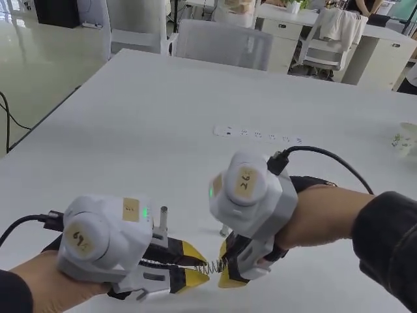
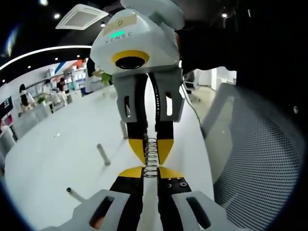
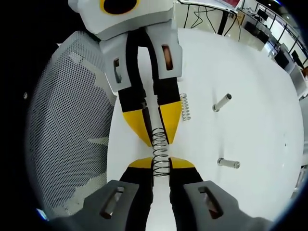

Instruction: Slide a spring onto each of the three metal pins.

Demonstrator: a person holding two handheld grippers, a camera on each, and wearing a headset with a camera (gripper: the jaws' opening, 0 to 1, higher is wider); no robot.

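The left gripper (image 1: pixel 195 266) and right gripper (image 1: pixel 226 266) each pinch one end of the spring (image 1: pixel 212 266), which looks light and bendy and is probably best held near its ends.

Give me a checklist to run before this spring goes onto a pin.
1. Right gripper shut on the spring: ok.
2. Left gripper shut on the spring's other end: ok.
3. Spring straight between the two grippers: ok.
4. Pin inside the held spring: cannot tell; a dark rod sits between the left gripper's jaws.
5. Bare pins available: ok; one pin and a second pin are on the table, without springs.
6. Spare spring on the table: ok.
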